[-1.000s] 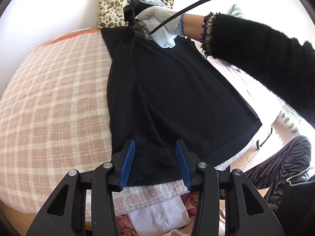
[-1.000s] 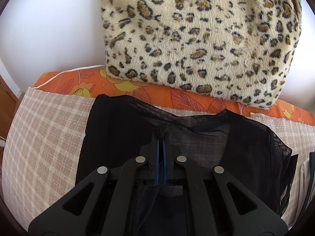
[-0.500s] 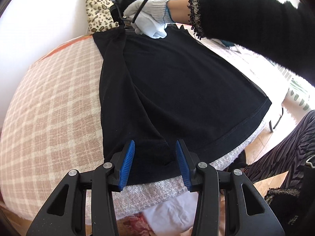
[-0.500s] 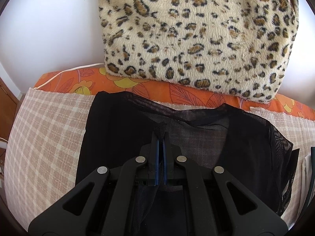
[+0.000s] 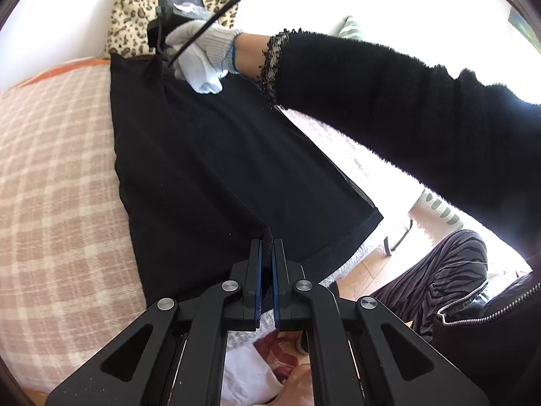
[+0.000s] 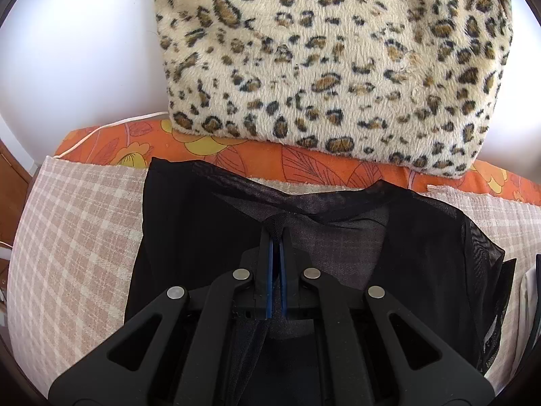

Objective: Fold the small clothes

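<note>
A black garment (image 5: 209,169) lies spread on a pink plaid blanket (image 5: 57,182). My left gripper (image 5: 267,242) is shut on a pinch of its hem near the bed's edge. At the far end, a gloved hand (image 5: 203,54) holds my right gripper, and a black sleeve (image 5: 389,101) reaches across the view. In the right wrist view, my right gripper (image 6: 277,233) is shut on a fold of the sheer black neckline (image 6: 304,203) of the garment (image 6: 189,223).
A leopard-print cushion (image 6: 331,61) stands against the white wall behind the garment, on an orange floral sheet (image 6: 236,155). The bed's edge drops to a wooden floor (image 5: 375,264) on the right, where striped trousers (image 5: 446,270) show. Loose fabric (image 5: 257,372) lies below my left gripper.
My left gripper's jaws have closed from wide apart onto the hem of the black garment and shifted a little. The right gripper has kept its grip on the neckline.
</note>
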Action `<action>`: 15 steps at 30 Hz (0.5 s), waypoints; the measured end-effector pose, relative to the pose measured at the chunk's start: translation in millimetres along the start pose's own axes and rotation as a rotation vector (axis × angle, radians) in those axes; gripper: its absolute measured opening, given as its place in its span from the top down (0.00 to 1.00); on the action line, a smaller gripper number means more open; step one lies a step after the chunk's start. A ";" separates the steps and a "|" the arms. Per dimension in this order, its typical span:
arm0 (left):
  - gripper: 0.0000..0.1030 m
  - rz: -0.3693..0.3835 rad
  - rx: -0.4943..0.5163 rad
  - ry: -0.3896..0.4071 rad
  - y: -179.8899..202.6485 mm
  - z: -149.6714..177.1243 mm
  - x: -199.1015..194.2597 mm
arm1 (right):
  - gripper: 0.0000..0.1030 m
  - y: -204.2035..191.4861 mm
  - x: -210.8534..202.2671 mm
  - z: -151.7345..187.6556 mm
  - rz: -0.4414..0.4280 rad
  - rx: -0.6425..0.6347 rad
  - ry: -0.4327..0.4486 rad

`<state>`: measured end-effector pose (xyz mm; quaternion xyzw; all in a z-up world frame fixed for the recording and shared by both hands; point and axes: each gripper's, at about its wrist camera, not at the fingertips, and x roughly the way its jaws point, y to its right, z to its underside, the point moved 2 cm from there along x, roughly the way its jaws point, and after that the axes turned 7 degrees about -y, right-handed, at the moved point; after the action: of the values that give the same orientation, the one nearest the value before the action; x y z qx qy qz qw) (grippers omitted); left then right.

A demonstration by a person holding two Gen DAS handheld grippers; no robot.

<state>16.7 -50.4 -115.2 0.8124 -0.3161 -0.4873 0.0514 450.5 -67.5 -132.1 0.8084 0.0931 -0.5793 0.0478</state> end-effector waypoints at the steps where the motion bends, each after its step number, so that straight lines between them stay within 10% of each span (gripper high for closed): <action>1: 0.97 -0.015 0.003 -0.019 0.9 1.1 5.2 | 0.96 0.8 -0.2 -0.5 -0.002 0.004 0.001; 10: 0.65 -0.017 0.011 -0.081 5.0 20.1 -2.2 | 0.96 -1.6 2.0 2.9 0.011 -0.028 -0.010; 15: 0.65 -0.060 -0.091 -0.006 -27.2 26.3 -28.8 | 0.47 18.4 -32.5 6.7 0.015 0.022 0.043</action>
<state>-1.8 -6.6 -117.7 0.8168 -0.2692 -0.5051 0.0725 438.0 -89.9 -104.1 0.8218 0.0815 -0.5624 0.0413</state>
